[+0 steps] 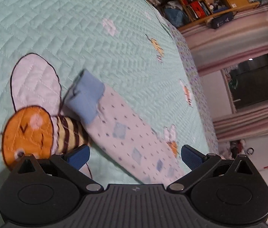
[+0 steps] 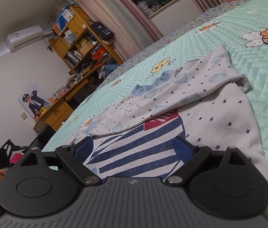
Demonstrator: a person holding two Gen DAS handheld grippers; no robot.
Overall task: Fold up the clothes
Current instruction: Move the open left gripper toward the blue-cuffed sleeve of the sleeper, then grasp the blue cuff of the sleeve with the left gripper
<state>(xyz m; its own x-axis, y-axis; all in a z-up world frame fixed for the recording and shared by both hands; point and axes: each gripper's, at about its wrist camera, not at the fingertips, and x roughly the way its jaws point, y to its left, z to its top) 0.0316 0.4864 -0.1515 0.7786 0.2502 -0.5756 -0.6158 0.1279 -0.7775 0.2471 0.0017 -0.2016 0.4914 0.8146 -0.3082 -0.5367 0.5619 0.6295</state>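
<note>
Grippers are working a child's top on a bee-print quilt (image 1: 77, 19). Right gripper (image 2: 134, 148) is standing wide, its blue pads straddling the striped panel of the top (image 2: 219, 114) without pinching it. Left gripper (image 1: 135, 156) is hovering just as wide and empty above the sleeve (image 1: 126, 133), whose blue cuff (image 1: 85, 96) is lying beside the quilt's big orange bee (image 1: 27, 134). Thin, limp knit, the top is likely light and will slump and crease; the cuff, hem or shoulder seam probably offers the firmest hold.
</note>
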